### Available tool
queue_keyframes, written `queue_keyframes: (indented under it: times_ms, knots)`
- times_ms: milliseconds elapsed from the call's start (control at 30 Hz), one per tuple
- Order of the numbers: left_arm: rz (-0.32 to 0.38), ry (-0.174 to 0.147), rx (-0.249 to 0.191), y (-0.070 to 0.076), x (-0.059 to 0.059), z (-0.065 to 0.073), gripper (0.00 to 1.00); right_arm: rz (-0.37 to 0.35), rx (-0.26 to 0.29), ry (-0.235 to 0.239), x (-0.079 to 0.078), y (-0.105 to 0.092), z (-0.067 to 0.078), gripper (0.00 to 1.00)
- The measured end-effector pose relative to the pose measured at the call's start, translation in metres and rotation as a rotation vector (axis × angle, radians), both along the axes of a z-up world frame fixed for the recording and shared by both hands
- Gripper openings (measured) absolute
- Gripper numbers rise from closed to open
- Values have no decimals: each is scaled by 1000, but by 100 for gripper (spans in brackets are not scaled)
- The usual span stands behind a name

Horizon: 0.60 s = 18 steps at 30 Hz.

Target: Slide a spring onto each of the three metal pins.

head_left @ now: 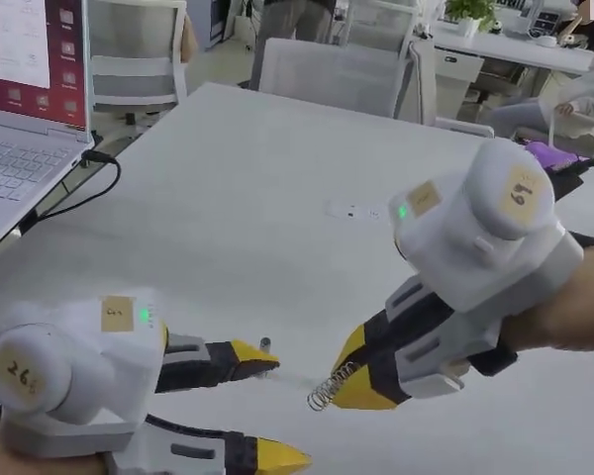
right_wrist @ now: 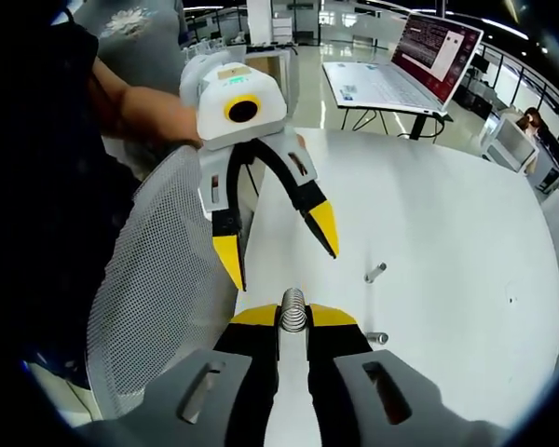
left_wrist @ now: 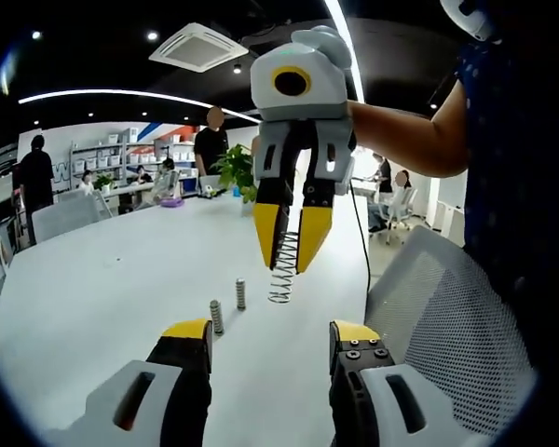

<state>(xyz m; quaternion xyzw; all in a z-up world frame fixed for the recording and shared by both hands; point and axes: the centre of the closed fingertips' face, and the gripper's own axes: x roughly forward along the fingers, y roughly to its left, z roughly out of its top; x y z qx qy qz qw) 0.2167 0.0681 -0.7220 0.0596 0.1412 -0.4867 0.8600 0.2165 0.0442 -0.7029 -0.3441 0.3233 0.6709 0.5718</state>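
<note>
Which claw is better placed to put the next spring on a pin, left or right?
Right. The right claw is shut on a spring, near a pin; the left claw is open and holds nothing.

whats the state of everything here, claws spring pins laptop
left claw: open, empty
right claw: shut on spring
spring: gripped at one end, rest sticking out past the tips
near pin: upright on table, looks ribbed, maybe sprung
far pin: upright, looks ribbed too
laptop: open, screen lit
</note>
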Motion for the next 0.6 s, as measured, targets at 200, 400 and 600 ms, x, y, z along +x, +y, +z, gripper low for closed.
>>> queue_keyframes:
  times_ms: [200,400,600]
  knots:
    - [70,-5,-15,21,-2,-2,56,-7,3,-7,3,2,2,8]
    - [130,-6,-24,37,-1,-4,64,-6,-1,-21,5,6,3,8]
    - [177,-7,-41,49,0,-3,66,-8,-12,-34,11,10,4,8]
